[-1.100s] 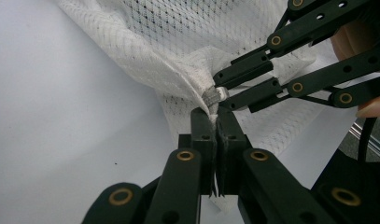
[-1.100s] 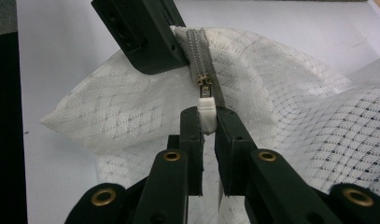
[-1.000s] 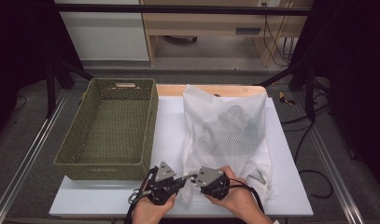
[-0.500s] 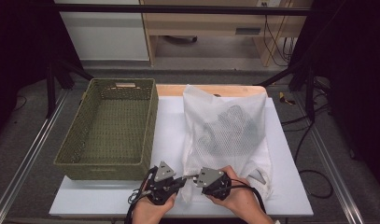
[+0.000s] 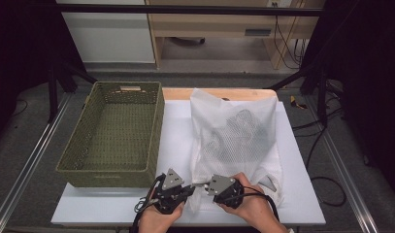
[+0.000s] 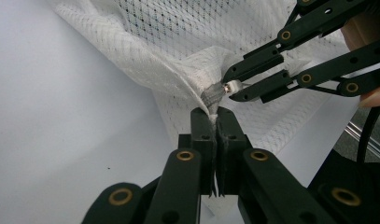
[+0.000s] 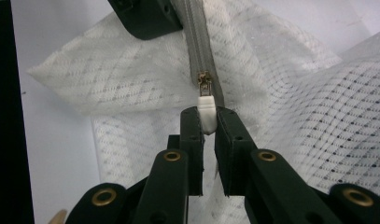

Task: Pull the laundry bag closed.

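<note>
Mesh laundry bag [image 5: 234, 141] lies on the white tabletop [image 5: 302, 204] beside a woven basket [image 5: 112, 136]. Left gripper [image 6: 214, 114] clamps the zipper's fabric end; right gripper [image 7: 207, 122] pinches the white zipper pull [image 7: 206, 112]. Opening cleanly likely means anchoring the end, drawing the pull straight along the gray zipper [image 7: 199, 42].

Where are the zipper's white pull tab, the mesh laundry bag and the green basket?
white pull tab [image 7: 207, 116], right gripper view, its middle between the jaws.
mesh laundry bag [image 5: 234, 131], high view, its middle.
green basket [image 5: 158, 126], high view, right wall.
</note>
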Available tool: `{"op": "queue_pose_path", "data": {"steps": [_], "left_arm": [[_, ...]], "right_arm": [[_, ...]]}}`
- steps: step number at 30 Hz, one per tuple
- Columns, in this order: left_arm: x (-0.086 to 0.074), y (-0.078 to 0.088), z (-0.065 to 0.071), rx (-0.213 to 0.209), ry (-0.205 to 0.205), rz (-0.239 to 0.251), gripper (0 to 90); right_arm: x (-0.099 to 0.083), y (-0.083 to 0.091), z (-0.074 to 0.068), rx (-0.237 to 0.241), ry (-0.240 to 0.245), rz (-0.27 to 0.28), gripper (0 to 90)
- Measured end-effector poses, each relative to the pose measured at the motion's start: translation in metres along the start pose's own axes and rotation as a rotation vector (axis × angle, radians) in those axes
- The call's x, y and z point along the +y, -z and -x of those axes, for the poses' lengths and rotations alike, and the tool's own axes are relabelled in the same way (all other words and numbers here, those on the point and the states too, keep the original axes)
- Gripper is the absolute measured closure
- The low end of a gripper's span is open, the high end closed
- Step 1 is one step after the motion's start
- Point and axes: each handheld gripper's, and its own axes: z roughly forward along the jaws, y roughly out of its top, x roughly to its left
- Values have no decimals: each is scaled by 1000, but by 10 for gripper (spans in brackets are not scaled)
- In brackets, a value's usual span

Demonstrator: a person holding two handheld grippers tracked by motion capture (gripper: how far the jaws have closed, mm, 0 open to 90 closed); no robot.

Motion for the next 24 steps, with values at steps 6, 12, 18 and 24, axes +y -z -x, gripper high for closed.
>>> {"op": "queue_pose_path", "data": {"steps": [6, 12, 18, 24], "left_arm": [[1, 1, 0, -5, 2, 7, 882], [1, 1, 0, -4, -2, 6, 882], [2, 3, 0, -6, -2, 10, 882], [2, 3, 0, -6, -2, 10, 882]], "right_arm": [[-1, 3, -1, -8, -3, 4, 818], [-1, 4, -1, -1, -7, -3, 819], [-3, 9, 0, -2, -9, 0, 819], [-9, 11, 2, -11, -7, -23, 819]]}}
